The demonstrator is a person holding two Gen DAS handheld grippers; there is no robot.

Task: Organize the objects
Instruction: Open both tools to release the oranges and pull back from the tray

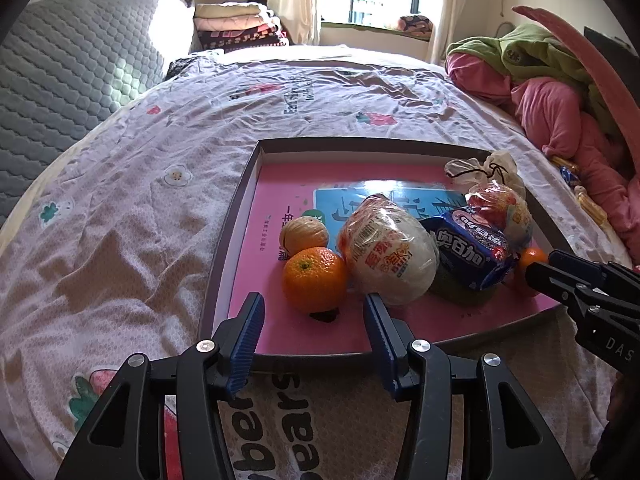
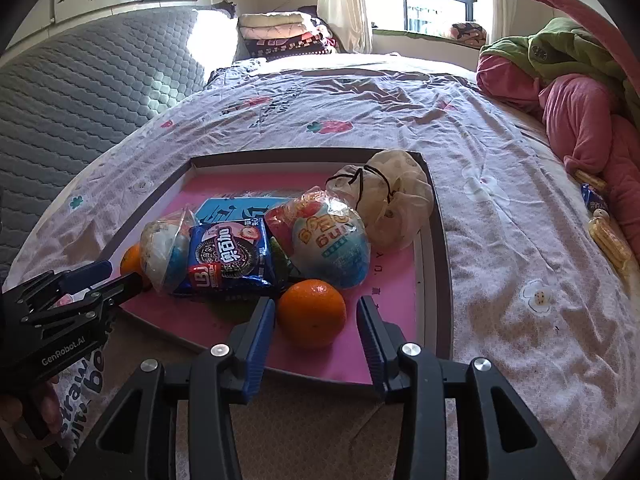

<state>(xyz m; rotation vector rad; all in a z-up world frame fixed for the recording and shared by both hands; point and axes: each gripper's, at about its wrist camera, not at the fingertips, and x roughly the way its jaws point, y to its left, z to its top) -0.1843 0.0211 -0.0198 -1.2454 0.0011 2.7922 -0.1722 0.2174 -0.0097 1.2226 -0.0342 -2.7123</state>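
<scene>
Both claws hang over the near rim of the pink tray (image 1: 256, 200) on the bed, jaws apart and gripping nothing. An orange (image 1: 315, 279) sits just ahead of the left claw (image 1: 314, 316), free of its pads. A second orange (image 2: 311, 313) lies between the right claw (image 2: 316, 320) fingertips, untouched, with the blue cookie pack (image 2: 228, 258) beyond-left.

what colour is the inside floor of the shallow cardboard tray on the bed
Pink, with a blue printed panel in the middle: the shallow cardboard tray shows it best in the left wrist view.
</scene>
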